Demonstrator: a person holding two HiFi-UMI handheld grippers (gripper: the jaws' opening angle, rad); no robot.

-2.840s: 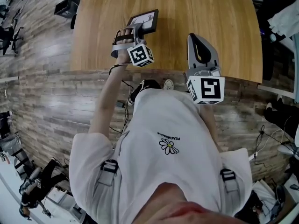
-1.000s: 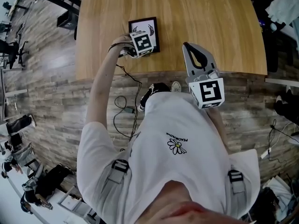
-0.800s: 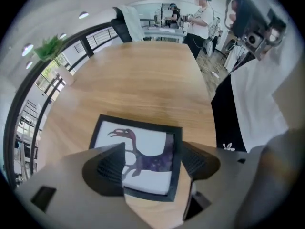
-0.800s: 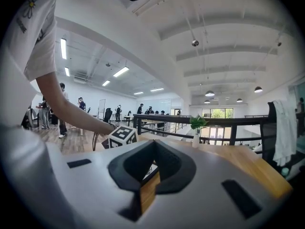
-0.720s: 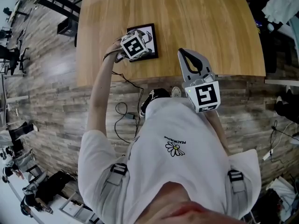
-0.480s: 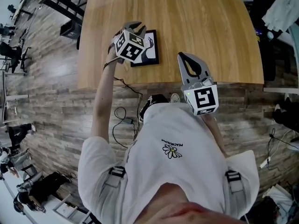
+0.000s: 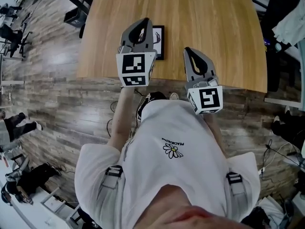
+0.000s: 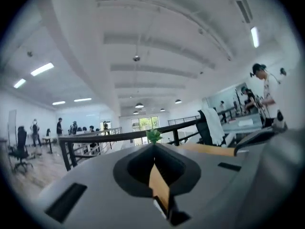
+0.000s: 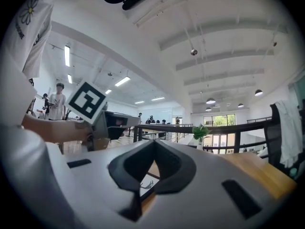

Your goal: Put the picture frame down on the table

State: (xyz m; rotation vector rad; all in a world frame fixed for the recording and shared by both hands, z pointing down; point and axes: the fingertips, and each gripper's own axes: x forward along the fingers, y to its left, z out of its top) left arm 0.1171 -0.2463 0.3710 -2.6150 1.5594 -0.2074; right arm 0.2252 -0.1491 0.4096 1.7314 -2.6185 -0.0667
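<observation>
The left gripper (image 7: 144, 23), closed and empty, is withdrawing from the black rectangular picture frame (image 7: 159, 44) lying flat on the wooden bench (image 7: 214, 23): placement appears done. The right gripper (image 7: 188, 50) is idling closed.

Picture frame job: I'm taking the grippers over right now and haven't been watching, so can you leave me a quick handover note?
The left gripper is shut and empty. It is held above the near part of the table and partly covers the frame in the head view.
The right gripper is shut and empty, to the right of it.
The picture frame lies flat on the table near the front edge, free of both grippers.
Done: the frame is down and let go.
Left: nothing that I can see; just keep both grippers clear of it.
</observation>
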